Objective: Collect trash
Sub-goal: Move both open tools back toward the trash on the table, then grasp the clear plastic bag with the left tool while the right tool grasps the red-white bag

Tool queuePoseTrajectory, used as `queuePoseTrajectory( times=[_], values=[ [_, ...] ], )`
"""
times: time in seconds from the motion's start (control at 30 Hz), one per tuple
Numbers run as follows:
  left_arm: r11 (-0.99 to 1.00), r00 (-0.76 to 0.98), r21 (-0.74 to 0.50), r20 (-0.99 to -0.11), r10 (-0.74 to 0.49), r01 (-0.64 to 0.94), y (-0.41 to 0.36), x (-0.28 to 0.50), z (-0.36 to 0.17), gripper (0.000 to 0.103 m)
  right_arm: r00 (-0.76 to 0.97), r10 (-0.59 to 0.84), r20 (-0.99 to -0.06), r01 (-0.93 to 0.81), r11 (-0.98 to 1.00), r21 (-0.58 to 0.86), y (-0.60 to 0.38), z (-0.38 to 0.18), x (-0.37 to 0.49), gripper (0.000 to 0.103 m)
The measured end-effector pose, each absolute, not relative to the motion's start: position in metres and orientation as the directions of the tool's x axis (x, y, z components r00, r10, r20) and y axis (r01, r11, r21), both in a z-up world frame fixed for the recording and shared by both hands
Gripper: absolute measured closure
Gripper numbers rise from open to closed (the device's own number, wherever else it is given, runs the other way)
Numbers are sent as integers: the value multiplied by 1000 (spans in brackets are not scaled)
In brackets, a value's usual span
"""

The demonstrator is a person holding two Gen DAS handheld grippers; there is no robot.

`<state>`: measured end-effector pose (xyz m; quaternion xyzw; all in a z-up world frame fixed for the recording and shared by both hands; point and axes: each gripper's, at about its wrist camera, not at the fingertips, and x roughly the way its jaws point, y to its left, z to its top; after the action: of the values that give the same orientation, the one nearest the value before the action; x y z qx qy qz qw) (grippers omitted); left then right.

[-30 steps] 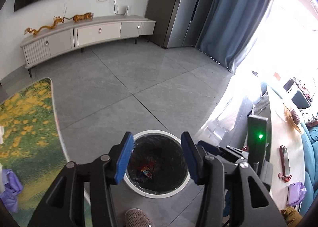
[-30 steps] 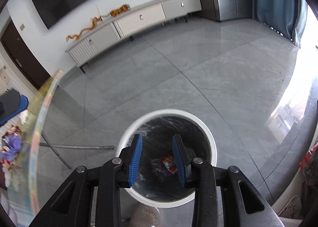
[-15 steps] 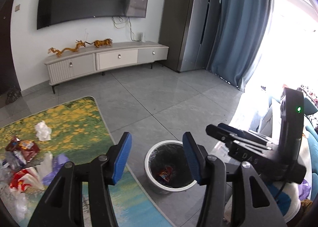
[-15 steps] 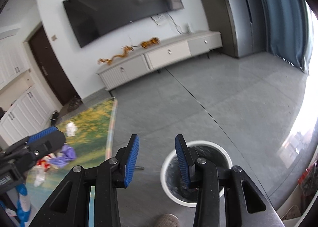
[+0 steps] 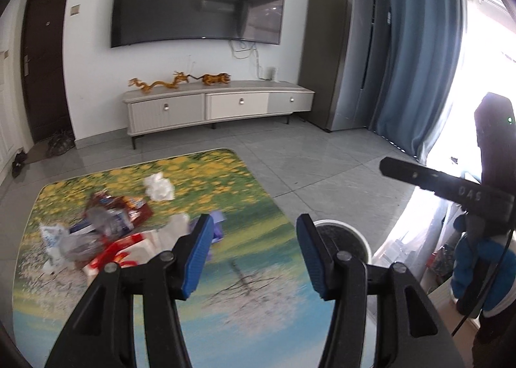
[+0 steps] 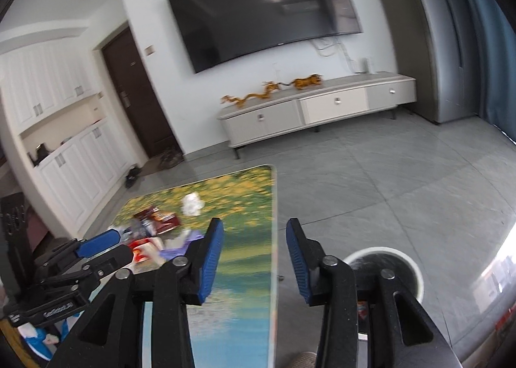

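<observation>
My left gripper [image 5: 254, 255] is open and empty above the near part of a flower-print table [image 5: 209, 287]. A pile of trash lies on the table's left side: red and white wrappers [image 5: 119, 248], clear plastic [image 5: 100, 219], a crumpled white tissue [image 5: 159, 187] and a purple scrap [image 5: 216, 226]. The white trash bin [image 5: 348, 240] with a black liner stands on the floor right of the table. My right gripper [image 6: 254, 258] is open and empty over the table's right edge [image 6: 274, 239]. The bin [image 6: 387, 268] sits low right, the trash [image 6: 158, 223] to the left.
A long TV cabinet [image 5: 219, 106] stands against the far wall under a big television [image 5: 196, 0]. A dark cupboard and blue curtains [image 5: 416, 71] are at the right. White cabinets [image 6: 58, 129] line the left wall. Grey tiled floor [image 6: 403, 181] lies beyond the table.
Both grippers have lifted away from above the bin and swung left toward the table. The bin has dropped to the lower right of both views and the trash pile has come into view.
</observation>
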<state>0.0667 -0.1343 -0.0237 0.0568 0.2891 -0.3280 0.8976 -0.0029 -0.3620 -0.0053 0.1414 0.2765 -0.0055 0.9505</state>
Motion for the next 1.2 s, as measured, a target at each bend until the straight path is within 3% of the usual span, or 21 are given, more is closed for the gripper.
queuePoseTrajectory(
  times=[0.2, 0.47, 0.77, 1.2],
  values=[
    [848, 683, -75, -558, -471, 524, -64, 86, -38, 45, 817, 170, -552, -46, 972, 230, -316, -11, 28, 53],
    [898, 685, -81, -617, -387, 433, 12, 108, -78, 43, 727, 312, -612, -243, 950, 195, -261, -38, 83, 46],
    [892, 615, -98, -691, -380, 441, 25, 126, -116, 43, 586, 437, -682, -451, 876, 174, -203, -75, 143, 40],
    [889, 543, -144, -745, -387, 435, 23, 156, -144, 44, 468, 434, -770, -578, 809, 105, -162, -120, 206, 35]
  ],
)
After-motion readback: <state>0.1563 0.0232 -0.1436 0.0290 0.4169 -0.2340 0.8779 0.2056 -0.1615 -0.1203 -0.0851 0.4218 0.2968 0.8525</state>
